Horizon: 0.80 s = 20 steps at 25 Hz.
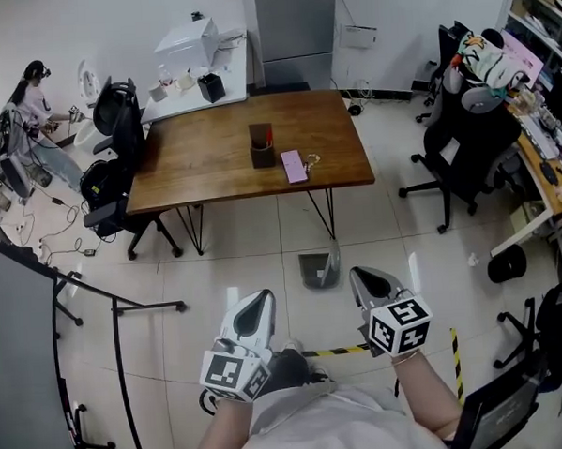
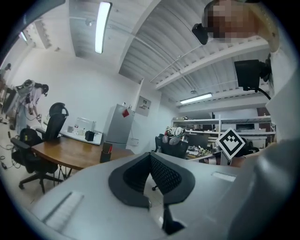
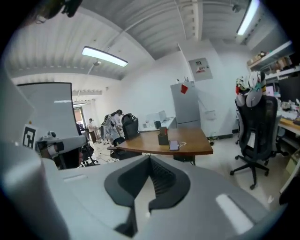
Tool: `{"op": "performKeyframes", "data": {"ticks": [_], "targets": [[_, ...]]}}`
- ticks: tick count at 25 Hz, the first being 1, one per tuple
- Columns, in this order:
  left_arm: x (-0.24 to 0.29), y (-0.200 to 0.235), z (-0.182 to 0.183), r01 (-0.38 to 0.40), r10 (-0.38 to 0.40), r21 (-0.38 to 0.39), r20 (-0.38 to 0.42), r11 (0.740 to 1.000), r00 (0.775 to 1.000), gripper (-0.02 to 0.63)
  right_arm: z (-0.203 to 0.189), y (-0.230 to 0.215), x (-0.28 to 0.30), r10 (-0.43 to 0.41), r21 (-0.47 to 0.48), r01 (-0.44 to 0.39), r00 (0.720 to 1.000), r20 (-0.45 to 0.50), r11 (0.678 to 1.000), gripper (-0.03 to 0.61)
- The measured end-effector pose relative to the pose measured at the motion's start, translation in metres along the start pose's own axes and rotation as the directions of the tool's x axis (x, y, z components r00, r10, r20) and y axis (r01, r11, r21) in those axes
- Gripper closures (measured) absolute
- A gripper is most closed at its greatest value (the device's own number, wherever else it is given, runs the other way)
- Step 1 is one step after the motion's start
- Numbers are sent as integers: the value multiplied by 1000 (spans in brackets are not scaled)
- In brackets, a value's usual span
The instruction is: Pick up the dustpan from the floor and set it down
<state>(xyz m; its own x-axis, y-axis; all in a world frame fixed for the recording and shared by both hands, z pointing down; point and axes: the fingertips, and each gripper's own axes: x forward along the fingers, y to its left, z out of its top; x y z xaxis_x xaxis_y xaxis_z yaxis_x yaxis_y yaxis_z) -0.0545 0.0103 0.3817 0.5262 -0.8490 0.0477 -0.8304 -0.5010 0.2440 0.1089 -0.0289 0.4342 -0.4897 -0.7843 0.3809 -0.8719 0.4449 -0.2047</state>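
Observation:
The grey dustpan (image 1: 318, 268) stands on the tiled floor just in front of the wooden table, a little beyond both grippers. In the head view my left gripper (image 1: 263, 300) and right gripper (image 1: 358, 277) are held up side by side in front of me, pointing toward the table. Each gripper is apart from the dustpan. In the left gripper view the left gripper (image 2: 150, 158) has its jaws together with nothing between them. In the right gripper view the right gripper (image 3: 150, 161) is likewise shut and holds nothing.
The wooden table (image 1: 211, 138) carries a pen holder (image 1: 261, 147) and a pink notebook (image 1: 294, 166). Office chairs stand at its left (image 1: 117, 134) and at the right (image 1: 460, 148). Yellow-black tape (image 1: 339, 350) crosses the floor. A black tube frame (image 1: 78, 290) is at left. A person (image 1: 32, 105) sits far left.

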Motion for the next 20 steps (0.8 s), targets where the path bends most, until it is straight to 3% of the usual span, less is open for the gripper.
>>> {"op": "performKeyframes", "data": {"ticks": [8, 13, 20], "targets": [[-21, -10, -11, 42, -40, 24, -47, 999, 998, 600, -3, 64, -17, 19, -146, -12, 999, 50, 989, 577], [-29, -22, -26, 108, -103, 35, -127, 994, 987, 600, -8, 93, -22, 83, -143, -73, 995, 60, 987, 577], [-38, -21, -10, 97, -93, 53, -75, 994, 993, 600, -5, 103, -30, 81, -159, -68, 994, 75, 985, 577]]}}
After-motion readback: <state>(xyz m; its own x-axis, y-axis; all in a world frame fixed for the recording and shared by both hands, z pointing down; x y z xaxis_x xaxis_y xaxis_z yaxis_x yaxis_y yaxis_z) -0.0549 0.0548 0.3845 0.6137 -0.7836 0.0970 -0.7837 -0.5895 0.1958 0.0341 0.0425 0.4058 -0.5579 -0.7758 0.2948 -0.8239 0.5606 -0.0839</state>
